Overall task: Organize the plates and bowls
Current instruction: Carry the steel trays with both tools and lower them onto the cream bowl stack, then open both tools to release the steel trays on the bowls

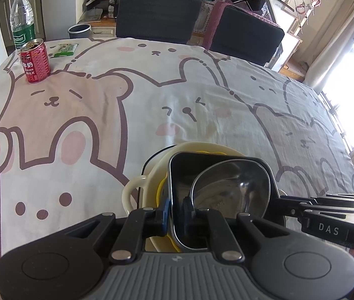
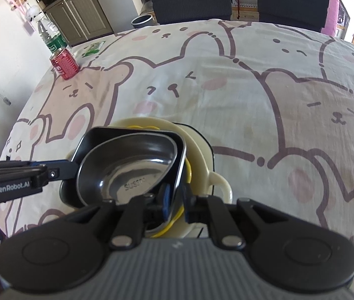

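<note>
Left wrist view first: stacking looks mostly done to me. A steel bowl (image 1: 229, 187) sits inside a dark squarish dish (image 1: 177, 175), which sits on a yellow plate (image 1: 160, 192) in a cream handled dish (image 1: 137, 187), all directly in front of the left claw (image 1: 177, 215). That claw is nearly closed, its blue pads either side of the dark dish's near rim, but I can't tell whether they actually pinch it. It points steeply down at the stack. The right claw (image 1: 284, 203) comes in from the right side and reaches the far edge of the same pile. No other plates or bowls show on the table (image 1: 152, 112), only a red can (image 1: 35, 61) and a water bottle (image 1: 23, 17) far off to the upper left, so what's left is probably just letting go. Right wrist view: same stack straight ahead of the right claw (image 2: 177, 197), which straddles the dark dish (image 2: 94, 137) rim with a narrow gap, contact unclear, also tilted steeply down. The steel bowl (image 2: 127, 165) rests tilted inside. The left claw (image 2: 69, 168) enters from the left, touching the pile's edge.
</note>
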